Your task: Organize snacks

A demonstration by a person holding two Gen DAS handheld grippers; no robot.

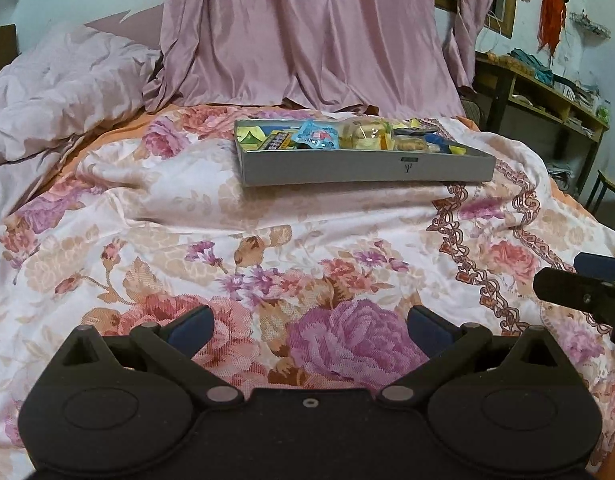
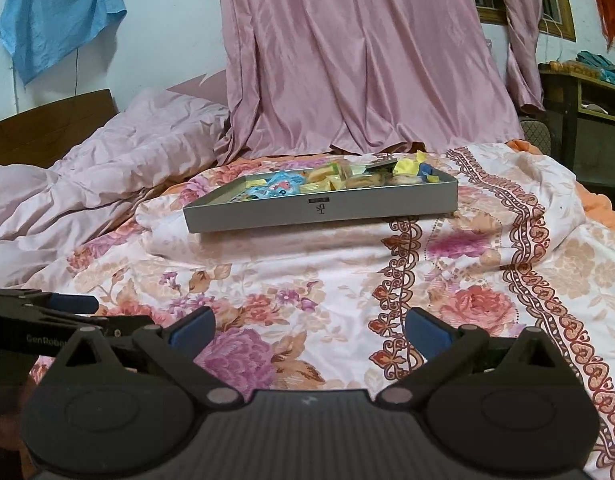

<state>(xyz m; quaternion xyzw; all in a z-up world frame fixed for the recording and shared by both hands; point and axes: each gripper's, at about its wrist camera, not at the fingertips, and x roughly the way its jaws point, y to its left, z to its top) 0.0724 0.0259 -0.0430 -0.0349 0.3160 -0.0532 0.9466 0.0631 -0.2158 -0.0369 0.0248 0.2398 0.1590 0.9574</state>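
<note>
A shallow grey box (image 1: 363, 166) (image 2: 323, 212) rests on the floral quilt toward the far side of the bed, filled with several wrapped snacks (image 1: 319, 138) (image 2: 331, 178) in blue, yellow and clear wrappers. My left gripper (image 1: 309, 330) hovers low over the quilt well short of the box, jaws wide open and empty. My right gripper (image 2: 309, 330) is likewise open and empty, at about the same distance from the box. In the left wrist view the right gripper's fingers (image 1: 587, 280) show at the right edge; in the right wrist view the left gripper's fingers (image 2: 67, 304) show at the left edge.
A floral quilt (image 1: 187, 248) (image 2: 487, 280) covers the bed. A rumpled pink duvet (image 1: 55, 92) (image 2: 107, 160) lies at the left. A pink curtain (image 1: 307, 32) (image 2: 367, 52) hangs behind the box. A cluttered wooden shelf (image 1: 547, 96) stands at the right.
</note>
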